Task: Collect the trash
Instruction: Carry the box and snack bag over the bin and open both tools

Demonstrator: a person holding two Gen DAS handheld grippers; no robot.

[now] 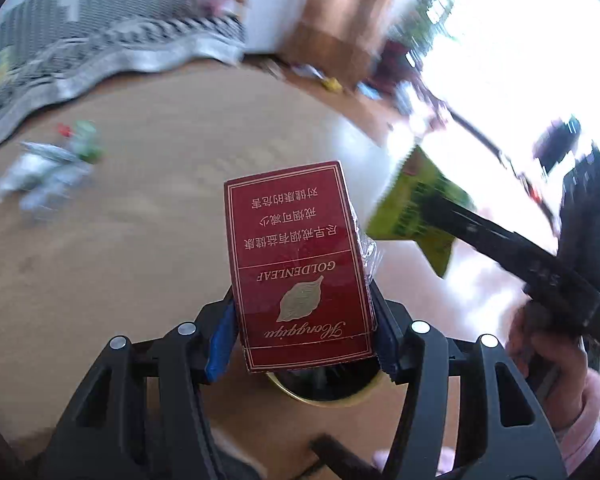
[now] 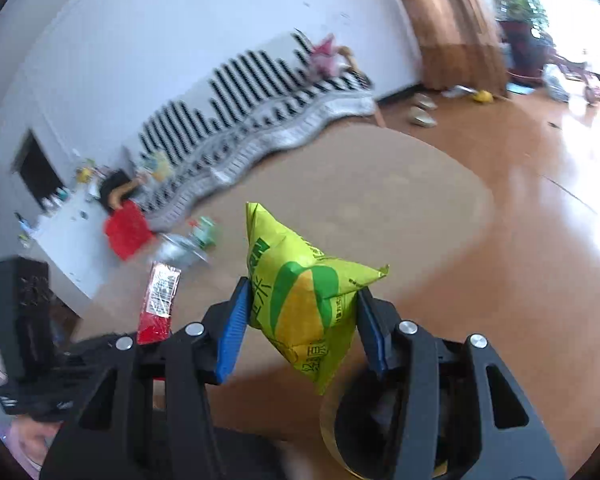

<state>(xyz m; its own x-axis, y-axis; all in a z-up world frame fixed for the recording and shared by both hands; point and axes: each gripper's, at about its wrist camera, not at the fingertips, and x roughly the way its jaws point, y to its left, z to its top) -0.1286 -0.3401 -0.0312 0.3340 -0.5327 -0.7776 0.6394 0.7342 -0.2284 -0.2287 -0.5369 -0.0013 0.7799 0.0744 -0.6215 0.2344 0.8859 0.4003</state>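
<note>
My left gripper (image 1: pixel 304 344) is shut on a red cigarette pack (image 1: pixel 300 264) with a gold leaf, held over a round gold-rimmed bin opening (image 1: pixel 324 392). My right gripper (image 2: pixel 300 332) is shut on a yellow-green snack bag (image 2: pixel 300 296), with the gold-rimmed bin (image 2: pixel 332 432) just below it. The right gripper and its bag also show in the left wrist view (image 1: pixel 420 204) to the right of the pack. The red pack shows edge-on in the right wrist view (image 2: pixel 158 304). More trash, a crumpled silver wrapper (image 1: pixel 40 176) and a green piece (image 1: pixel 86 142), lies on the tan rug.
A round tan rug (image 2: pixel 380 200) covers the wood floor (image 2: pixel 520 240). A striped black-and-white sofa (image 2: pixel 240 120) runs along the white wall. A red bag (image 2: pixel 126 230) and a low white table (image 2: pixel 60 240) stand at left. Curtain and plant are at far right.
</note>
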